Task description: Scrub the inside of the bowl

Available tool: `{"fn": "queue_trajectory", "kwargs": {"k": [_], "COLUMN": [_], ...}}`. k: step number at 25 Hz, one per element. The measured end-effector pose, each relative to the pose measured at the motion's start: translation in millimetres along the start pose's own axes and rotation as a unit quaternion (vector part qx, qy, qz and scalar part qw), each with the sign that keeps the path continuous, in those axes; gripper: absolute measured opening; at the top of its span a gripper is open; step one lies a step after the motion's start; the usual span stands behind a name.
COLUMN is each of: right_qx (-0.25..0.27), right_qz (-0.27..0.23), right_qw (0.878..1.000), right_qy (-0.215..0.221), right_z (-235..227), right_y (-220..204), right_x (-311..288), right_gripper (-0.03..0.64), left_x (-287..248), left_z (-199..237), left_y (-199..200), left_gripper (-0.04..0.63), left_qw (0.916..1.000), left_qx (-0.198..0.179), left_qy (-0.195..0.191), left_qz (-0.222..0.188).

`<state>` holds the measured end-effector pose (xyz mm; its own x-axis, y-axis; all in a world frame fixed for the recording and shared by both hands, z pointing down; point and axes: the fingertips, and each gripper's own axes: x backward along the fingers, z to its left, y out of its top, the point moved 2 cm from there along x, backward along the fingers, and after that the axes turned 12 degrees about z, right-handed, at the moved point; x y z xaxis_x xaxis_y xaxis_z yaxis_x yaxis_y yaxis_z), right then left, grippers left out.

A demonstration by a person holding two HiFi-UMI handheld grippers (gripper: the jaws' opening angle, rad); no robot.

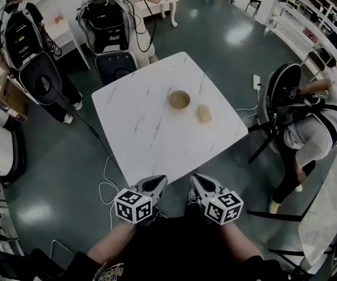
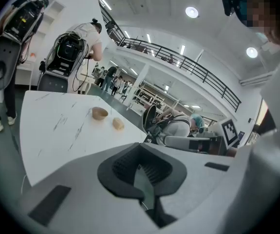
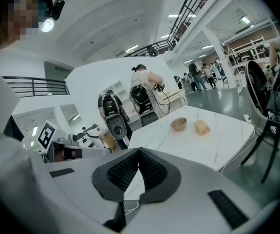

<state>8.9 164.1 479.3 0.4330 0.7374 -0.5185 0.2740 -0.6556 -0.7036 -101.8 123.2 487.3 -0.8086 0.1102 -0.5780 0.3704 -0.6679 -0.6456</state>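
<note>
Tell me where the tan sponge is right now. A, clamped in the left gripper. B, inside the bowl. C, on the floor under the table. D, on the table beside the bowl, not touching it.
D: the tan sponge lies on the white table just beside the bowl, with a strip of bare tabletop showing between them.

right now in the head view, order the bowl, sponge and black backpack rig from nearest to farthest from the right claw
1. sponge, on the table, right side
2. bowl, near the middle, just left of and beyond the sponge
3. black backpack rig, past the table's far edge, upper left
</note>
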Motion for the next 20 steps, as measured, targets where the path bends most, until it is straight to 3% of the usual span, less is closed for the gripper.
{"fn": "queue_trajectory", "kwargs": {"k": [9, 20], "right_qx": [0.009, 0.011], "right_qz": [0.003, 0.019], "right_qw": [1.0, 1.0], "right_qy": [0.003, 0.012], "right_z": [-8.1, -49.7], "right_y": [4.6, 18.2], "right_x": [-2.7, -3.2], "right_gripper": [0.021, 0.021], "left_x": [-8.2, -40.0], "left_z": [4.1, 5.4], "left_y": [2.8, 10.4], "left_gripper": [0.006, 0.006], "left_qw": [0.9999, 0.9989], "left_qx": [0.01, 0.042], "left_qy": [0.002, 0.021], "left_qz": [0.006, 0.006]}}
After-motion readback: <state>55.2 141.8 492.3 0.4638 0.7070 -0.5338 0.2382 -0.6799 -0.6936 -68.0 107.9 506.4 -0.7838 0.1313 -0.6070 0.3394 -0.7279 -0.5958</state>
